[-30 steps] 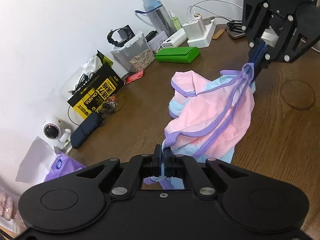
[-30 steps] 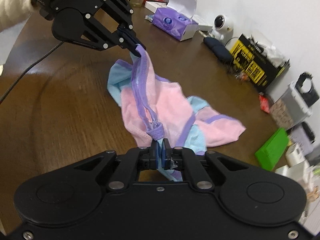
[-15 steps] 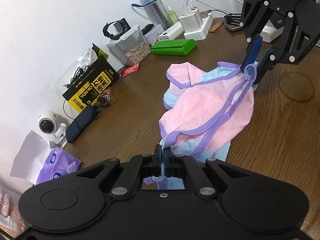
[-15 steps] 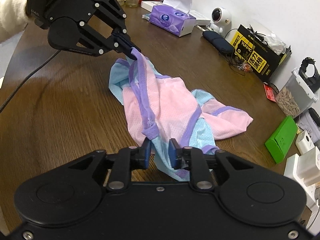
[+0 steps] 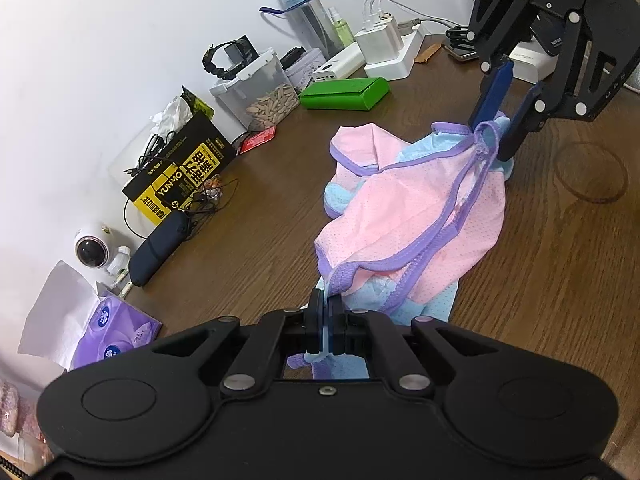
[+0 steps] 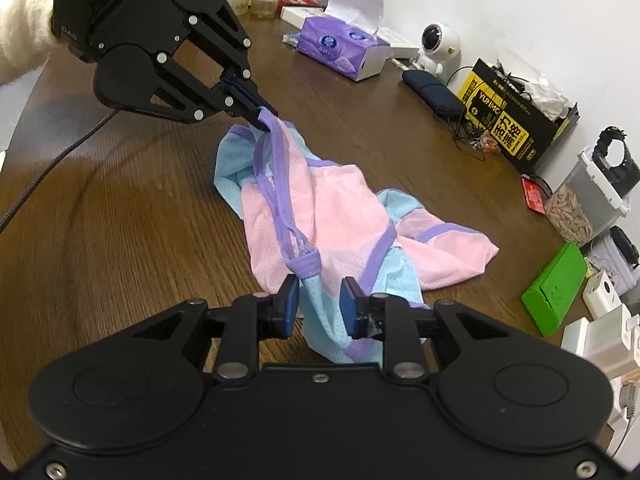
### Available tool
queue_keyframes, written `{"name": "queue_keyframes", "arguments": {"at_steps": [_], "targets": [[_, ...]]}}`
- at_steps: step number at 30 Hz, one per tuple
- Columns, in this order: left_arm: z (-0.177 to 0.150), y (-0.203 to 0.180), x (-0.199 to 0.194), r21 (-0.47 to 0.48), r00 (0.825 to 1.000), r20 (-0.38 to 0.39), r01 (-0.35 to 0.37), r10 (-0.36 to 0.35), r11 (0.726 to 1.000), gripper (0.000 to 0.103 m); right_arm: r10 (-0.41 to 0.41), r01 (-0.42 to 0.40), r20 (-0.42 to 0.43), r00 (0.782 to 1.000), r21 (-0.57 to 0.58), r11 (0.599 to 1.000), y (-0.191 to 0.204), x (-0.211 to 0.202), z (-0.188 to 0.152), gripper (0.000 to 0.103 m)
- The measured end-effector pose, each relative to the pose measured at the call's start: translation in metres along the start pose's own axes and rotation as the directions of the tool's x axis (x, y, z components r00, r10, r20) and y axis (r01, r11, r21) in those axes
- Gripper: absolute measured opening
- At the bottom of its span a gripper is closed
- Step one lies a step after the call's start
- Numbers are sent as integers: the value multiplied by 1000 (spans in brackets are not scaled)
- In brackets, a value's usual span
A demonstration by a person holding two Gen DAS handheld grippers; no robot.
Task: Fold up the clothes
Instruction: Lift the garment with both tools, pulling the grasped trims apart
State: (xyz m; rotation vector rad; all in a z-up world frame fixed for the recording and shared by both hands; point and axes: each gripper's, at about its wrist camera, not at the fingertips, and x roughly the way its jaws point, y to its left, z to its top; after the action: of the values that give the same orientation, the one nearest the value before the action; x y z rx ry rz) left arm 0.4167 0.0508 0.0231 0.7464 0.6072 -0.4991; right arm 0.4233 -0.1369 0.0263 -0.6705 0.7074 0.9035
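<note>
My right gripper (image 6: 319, 307) let go; its jaws, now closing, hold nothing. My left gripper (image 5: 325, 312) pinches the pink, blue and purple mesh garment (image 5: 416, 216), lying at twelve o'clock on the brown wooden table (image 5: 560, 280).

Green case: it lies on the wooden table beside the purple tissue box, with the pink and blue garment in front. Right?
Not beside the tissue box. In the right wrist view the green case lies by the white chargers, far along the table from it; the garment is in front.

black-yellow box (image 5: 180, 178) | "YUNMO" | gripper housing (image 6: 76, 20) | "DAS"
</note>
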Motion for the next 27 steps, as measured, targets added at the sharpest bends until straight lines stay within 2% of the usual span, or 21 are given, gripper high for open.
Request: {"name": "queue_keyframes", "arguments": {"at_steps": [1,11,18,20,24,27], "targets": [[0,0,0,0,1000,-1,2,-2,1000,2,-4,4,-2,1000,-13,1000,3,1,0,3],[-8,2,-5,11,999,3,40,-40,999,2,-80,80,7,997,-79,994,11,-8,4,2],[-8,-3,-17,18,999,48,0,-1,1000,2,-117,119,20,993,-139,983,23,-14,6,2],[-2,3,-17,5,999,45,-28,27,1000,2,-141,141,16,990,-158,977,21,-11,8,2],[21,32,-13,-23,993,33,-114,115,993,2,-238,241,38,971,-179,954,-3,-10,33,2],[56,65,-11,-32,976,54,-208,210,978,2,-348,354,65,935,-199,914,-32,-13,66,2]]}}
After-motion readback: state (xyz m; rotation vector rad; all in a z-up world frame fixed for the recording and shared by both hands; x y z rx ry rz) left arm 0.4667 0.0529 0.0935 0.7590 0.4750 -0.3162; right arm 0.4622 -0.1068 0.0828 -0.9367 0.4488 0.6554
